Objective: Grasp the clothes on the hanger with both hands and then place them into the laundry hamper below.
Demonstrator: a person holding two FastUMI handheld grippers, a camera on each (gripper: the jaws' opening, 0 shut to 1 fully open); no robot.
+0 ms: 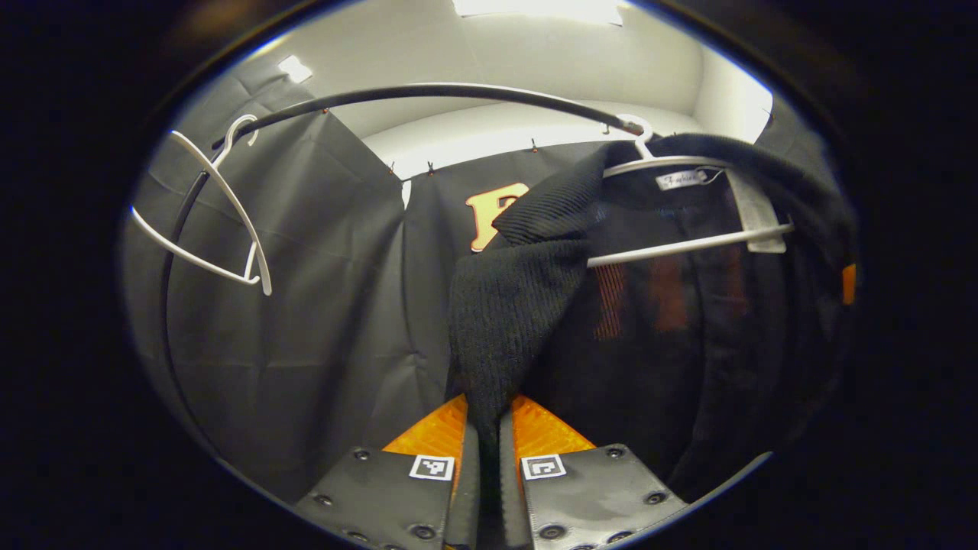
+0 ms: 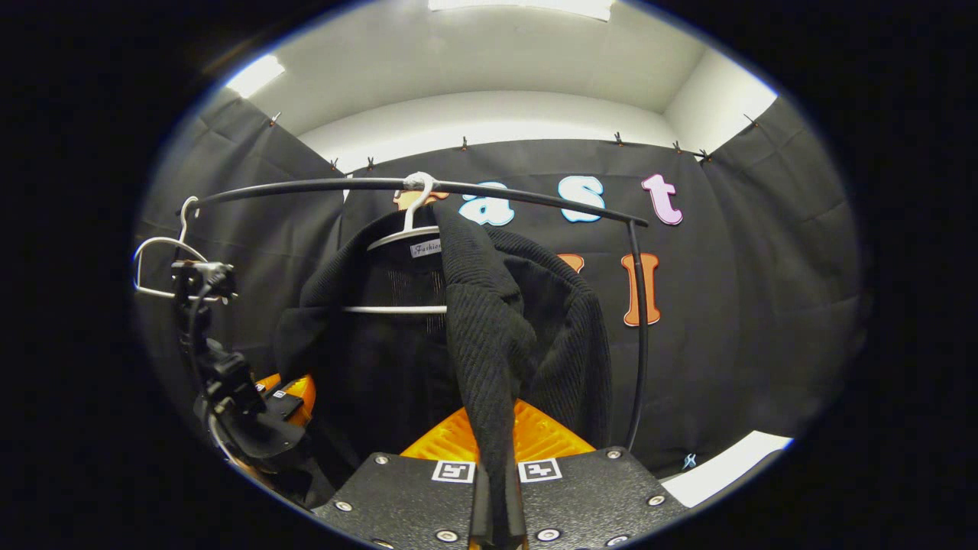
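Both grippers, left [image 1: 489,451] and right [image 2: 497,466], pinched the cardigan's [image 2: 489,336] front edges; hanger [image 2: 401,237] directly above, garment hanging lengthwise down.

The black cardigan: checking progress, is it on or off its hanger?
On: the black cardigan drapes the white hanger hooked on the rail.
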